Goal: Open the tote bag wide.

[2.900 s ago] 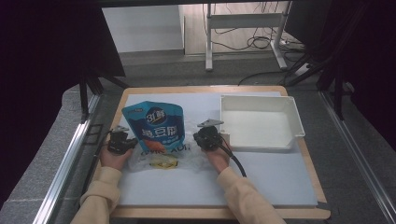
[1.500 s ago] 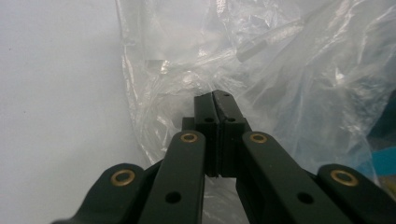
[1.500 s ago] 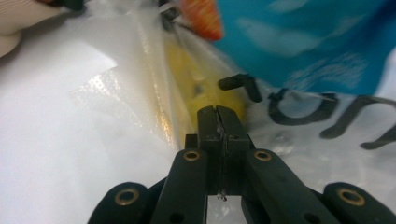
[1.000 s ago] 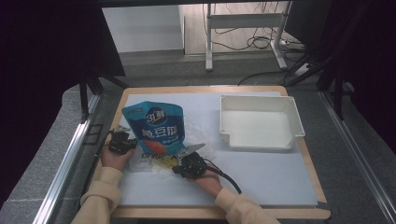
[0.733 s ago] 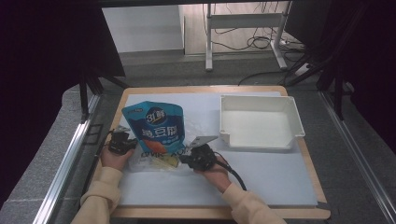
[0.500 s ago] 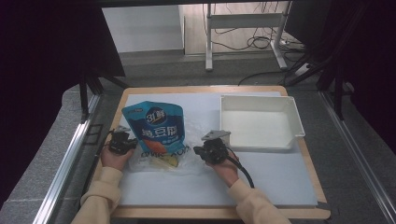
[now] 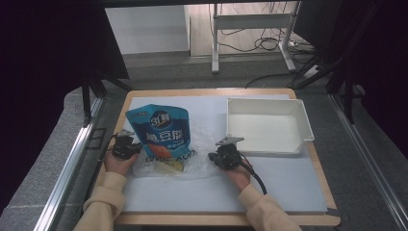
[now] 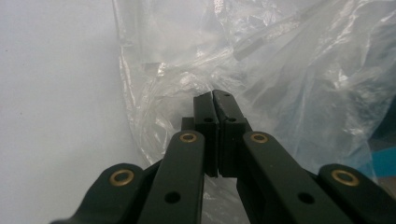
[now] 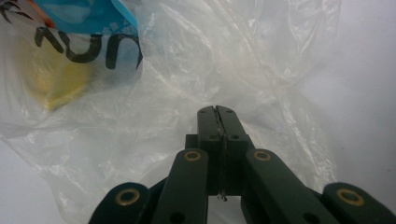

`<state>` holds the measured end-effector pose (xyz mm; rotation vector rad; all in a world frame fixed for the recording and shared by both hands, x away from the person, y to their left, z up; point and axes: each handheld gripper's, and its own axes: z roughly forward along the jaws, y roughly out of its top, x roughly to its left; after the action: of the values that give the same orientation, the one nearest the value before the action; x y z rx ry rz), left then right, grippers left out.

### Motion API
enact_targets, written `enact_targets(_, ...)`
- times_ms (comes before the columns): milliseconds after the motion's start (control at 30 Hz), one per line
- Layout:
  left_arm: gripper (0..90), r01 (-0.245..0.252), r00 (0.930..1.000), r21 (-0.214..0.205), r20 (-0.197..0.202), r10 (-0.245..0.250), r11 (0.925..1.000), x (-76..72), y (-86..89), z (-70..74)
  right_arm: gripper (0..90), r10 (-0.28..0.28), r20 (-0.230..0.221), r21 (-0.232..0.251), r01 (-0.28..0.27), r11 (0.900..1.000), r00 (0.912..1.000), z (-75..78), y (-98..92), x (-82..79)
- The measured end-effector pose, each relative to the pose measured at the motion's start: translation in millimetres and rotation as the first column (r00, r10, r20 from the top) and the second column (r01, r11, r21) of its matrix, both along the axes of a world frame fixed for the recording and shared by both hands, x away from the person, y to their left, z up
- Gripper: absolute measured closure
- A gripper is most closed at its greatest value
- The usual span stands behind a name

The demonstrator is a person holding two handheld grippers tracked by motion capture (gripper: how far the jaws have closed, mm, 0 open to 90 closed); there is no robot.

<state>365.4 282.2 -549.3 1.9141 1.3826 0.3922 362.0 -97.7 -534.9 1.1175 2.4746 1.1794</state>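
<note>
A blue snack pouch (image 7: 161, 132) with white lettering lies on the white mat, its lower end inside a clear plastic bag (image 7: 195, 166). Something yellow (image 7: 172, 166) shows through the film. My left gripper (image 7: 136, 149) is at the bag's left edge, jaws together with crumpled film (image 8: 280, 84) around the tips (image 8: 213, 95). My right gripper (image 7: 213, 158) is at the bag's right edge. Its jaws (image 9: 217, 111) are shut, with a sliver of film pinched between them. The pouch's blue corner (image 9: 84, 14) and the yellow patch (image 9: 56, 84) lie beyond, at the upper left.
A white tray (image 7: 274, 150) stands at the right rear of the mat, close behind my right hand. The white mat (image 7: 279, 187) covers a wooden table (image 7: 226, 220). Metal rails (image 7: 72, 159) run along the left side.
My right gripper moved from the bag's near edge to the right and slightly away, to the bag's right edge. The film there has spread out. My left gripper stayed put.
</note>
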Motion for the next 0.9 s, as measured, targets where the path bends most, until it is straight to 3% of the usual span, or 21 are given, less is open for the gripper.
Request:
enact_targets(267, 86.3, 0.007, 0.9993, -0.055, 0.038, -0.004, 0.9984, -4.3, 6.4, 10.4, 88.7, 0.008, 0.007, 0.005, -0.008, 1.0, 0.9999, 2.1, 0.7, 0.3)
enact_targets(300, 84.9, 0.003, 0.9985, -0.081, 0.055, 0.001, 0.9967, -5.8, 7.6, 13.2, 88.7, 0.007, 0.005, 0.006, -0.007, 1.0, 1.0, 2.3, 0.7, 0.2)
enact_targets(400, 79.1, 0.005, 0.9949, -0.168, 0.101, 0.012, 0.9858, -11.9, 20.4, 26.6, 88.7, 0.007, 0.006, 0.011, -0.007, 0.9999, 1.0, 3.6, 0.3, 0.1)
enact_targets(433, 76.5, 0.005, 0.9949, -0.168, 0.101, 0.012, 0.9858, -11.9, 20.4, 26.6, 88.7, 0.006, 0.007, 0.013, -0.006, 0.9999, 1.0, 4.2, 0.0, 0.1)
enact_targets(600, 61.9, 0.02, 0.988, -0.252, 0.153, 0.02, 0.9675, -19.7, 36.6, 39.8, 88.0, 0.001, 0.009, 0.025, -0.001, 0.9997, 1.0, 6.5, -1.2, 0.3)
enact_targets(700, 51.5, 0.028, 0.9838, -0.253, 0.178, 0.018, 0.967, -24.6, 40.2, 46.0, 85.6, 0.007, 0.017, 0.037, -0.007, 0.9993, 0.9998, 10.4, -1.7, -0.4)
enact_targets(900, 44.3, 0.052, 0.9785, -0.236, 0.206, -0.002, 0.9704, -35.3, 42.8, 55.6, 78.4, 0.047, 0.063, 0.091, -0.053, 0.9945, 0.9969, 28.8, -3.2, -4.9)
